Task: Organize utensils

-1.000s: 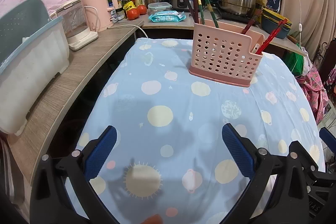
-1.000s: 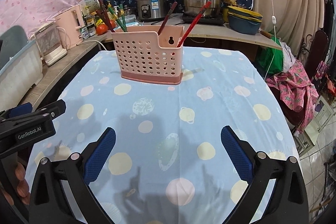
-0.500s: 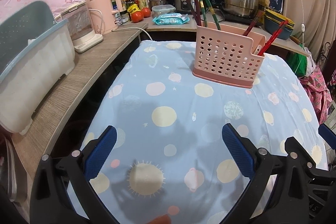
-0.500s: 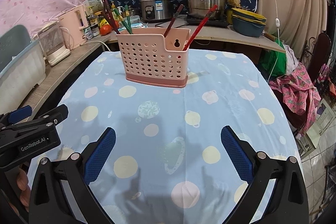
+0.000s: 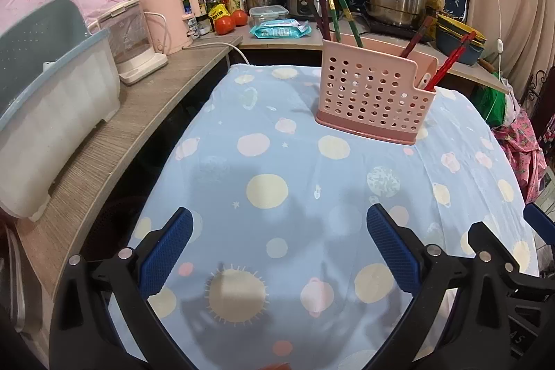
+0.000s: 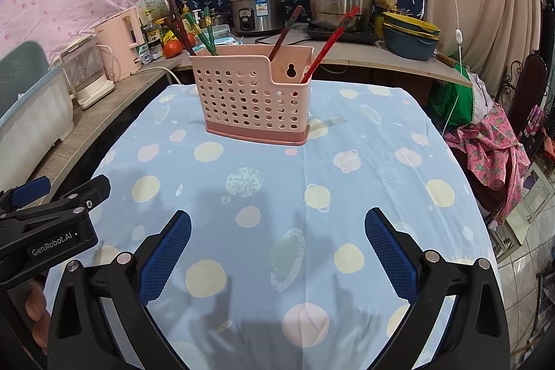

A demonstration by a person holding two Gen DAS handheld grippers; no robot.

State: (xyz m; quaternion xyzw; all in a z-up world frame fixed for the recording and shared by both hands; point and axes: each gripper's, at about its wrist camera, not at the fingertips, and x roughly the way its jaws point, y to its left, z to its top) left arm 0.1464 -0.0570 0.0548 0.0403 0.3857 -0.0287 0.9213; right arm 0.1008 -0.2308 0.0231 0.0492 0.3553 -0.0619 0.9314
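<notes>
Both tongs [image 5: 279,241] [image 6: 277,243] wide apart, apparently empty.

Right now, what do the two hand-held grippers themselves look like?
Both match: the left hand-held gripper and right hand-held gripper have black plastic frames with silver rivets, and two fingers faced with blue textured pads. Seen from the right wrist camera, the left one's black body carries white "GenRobot.AI" lettering. No cables or sleeves show.

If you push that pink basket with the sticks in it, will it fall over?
Probably slides first: the pink utensil holder has a wide flat base. It looks like light, holey plastic, so a high push might tip it. The chopsticks lean loosely and would likely rattle.
</notes>
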